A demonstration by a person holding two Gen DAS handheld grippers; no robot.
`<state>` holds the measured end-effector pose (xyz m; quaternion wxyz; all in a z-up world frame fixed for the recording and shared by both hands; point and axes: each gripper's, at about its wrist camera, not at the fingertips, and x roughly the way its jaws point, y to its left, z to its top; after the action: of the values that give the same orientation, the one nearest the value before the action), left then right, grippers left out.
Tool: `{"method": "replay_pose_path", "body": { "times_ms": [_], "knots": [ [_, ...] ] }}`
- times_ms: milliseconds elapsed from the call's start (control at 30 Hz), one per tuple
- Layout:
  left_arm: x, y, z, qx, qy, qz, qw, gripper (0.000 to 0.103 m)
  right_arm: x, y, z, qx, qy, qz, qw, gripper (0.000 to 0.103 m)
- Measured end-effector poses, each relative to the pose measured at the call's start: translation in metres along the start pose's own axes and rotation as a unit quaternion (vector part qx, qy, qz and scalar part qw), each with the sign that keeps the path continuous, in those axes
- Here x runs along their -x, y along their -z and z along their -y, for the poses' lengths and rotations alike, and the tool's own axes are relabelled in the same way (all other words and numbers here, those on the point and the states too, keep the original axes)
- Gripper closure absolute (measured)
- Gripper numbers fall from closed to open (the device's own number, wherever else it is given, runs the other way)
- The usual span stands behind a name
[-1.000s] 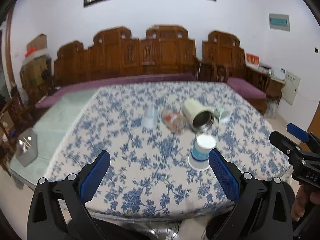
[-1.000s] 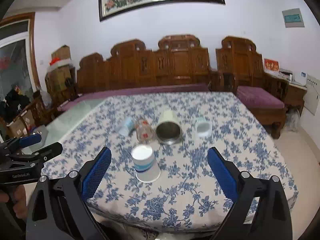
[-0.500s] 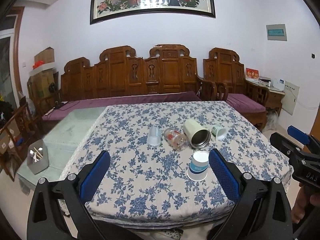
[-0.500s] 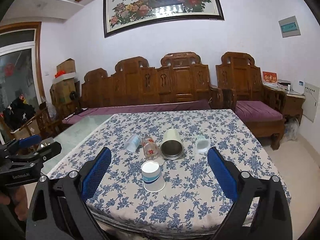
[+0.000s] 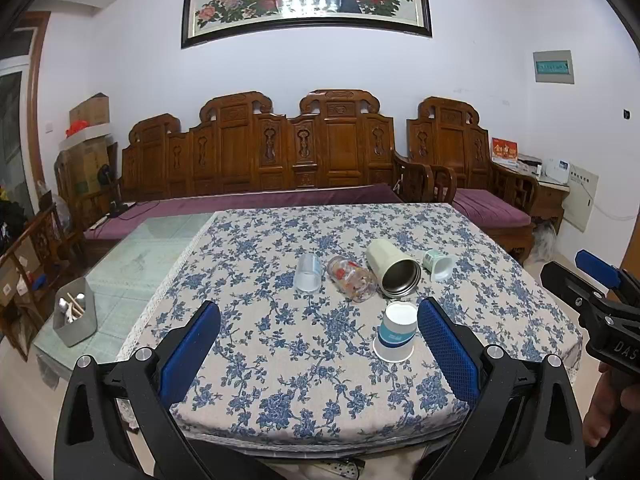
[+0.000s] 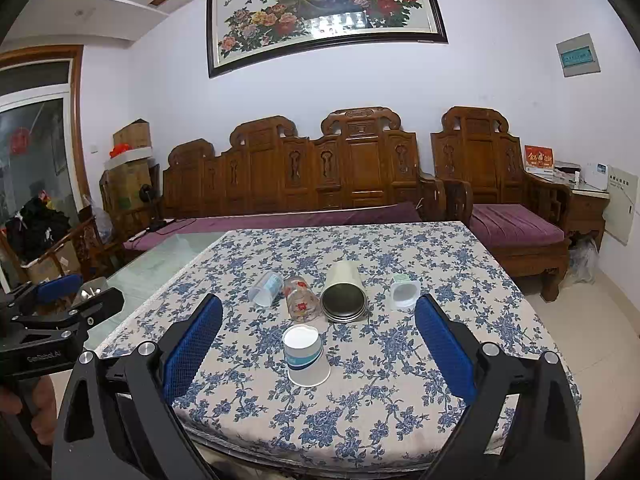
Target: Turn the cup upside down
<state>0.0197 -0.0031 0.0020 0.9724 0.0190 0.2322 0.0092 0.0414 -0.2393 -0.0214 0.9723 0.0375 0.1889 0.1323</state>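
1. My left claw (image 5: 318,344) is spread wide with nothing between its blue pads, held back from the near edge of the table (image 5: 280,360).
2. My right claw (image 6: 318,344) is spread just as wide and also holds nothing, likewise short of the table edge.
3. The paper cup (image 6: 306,354) stands mouth-down on the floral cloth, its white base up. It sits ahead of my right claw, between the fingers' line and slightly left of centre. From my left claw it lies ahead and right, close to the right pad (image 5: 446,348).
4. Beyond the cup, a row lies on its side: a clear plastic cup (image 6: 265,289), a patterned glass (image 6: 301,299), a cream tumbler (image 6: 344,294) and a small mint cup (image 6: 404,290).
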Motion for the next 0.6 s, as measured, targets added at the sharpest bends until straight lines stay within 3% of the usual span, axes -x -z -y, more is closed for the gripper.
{"method": "replay_pose_path", "body": {
  "times_ms": [600],
  "knots": [
    [-0.0002,0.0011,-0.0013,0.001,-0.001,-0.001,1.0000,0.008,-0.0015,0.0024,-0.0002,0.002,-0.001,-0.003,1.000,0.005]
  ]
}}
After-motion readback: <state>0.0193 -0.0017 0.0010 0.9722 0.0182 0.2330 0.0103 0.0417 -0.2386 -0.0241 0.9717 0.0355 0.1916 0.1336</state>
